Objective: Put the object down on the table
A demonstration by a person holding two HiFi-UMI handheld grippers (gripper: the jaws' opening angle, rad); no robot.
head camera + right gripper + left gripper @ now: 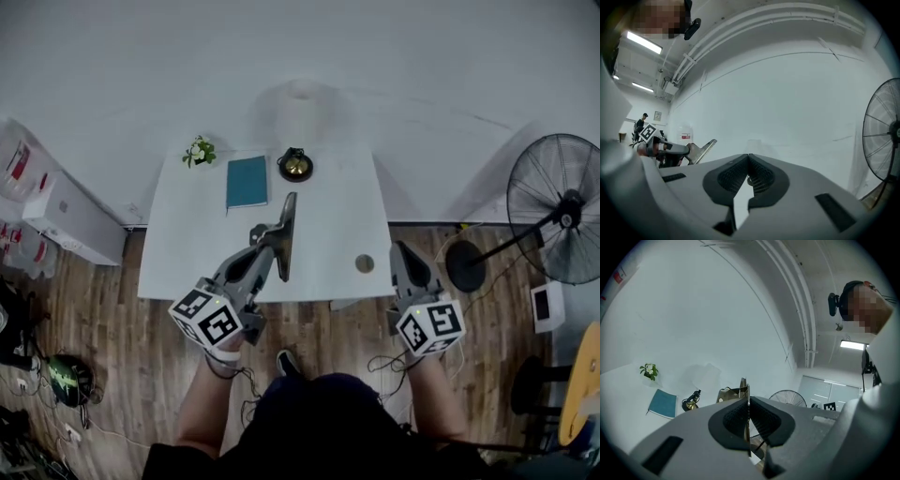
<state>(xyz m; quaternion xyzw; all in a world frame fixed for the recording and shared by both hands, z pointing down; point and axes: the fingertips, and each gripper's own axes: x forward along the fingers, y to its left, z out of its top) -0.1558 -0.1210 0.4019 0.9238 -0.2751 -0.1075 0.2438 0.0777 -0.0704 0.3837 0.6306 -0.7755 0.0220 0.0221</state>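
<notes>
A white table (187, 253) stands against the wall. My left gripper (267, 236) reaches over its front half, shut on a thin flat metal piece (286, 234) held on edge above the tabletop. In the left gripper view the piece (742, 391) sticks up edge-on from between the pads of the left gripper (748, 408). My right gripper (405, 251) hovers at the table's front right corner, shut, with nothing between its pads (761, 177). In the right gripper view the metal piece (701, 151) shows off to the left.
On the table's back part lie a small plant sprig (199, 151), a teal book (247, 182) and a black and gold object (295, 165). A small round disc (365, 263) lies near the front right. A standing fan (558, 211) is at the right, white boxes (66, 220) at the left.
</notes>
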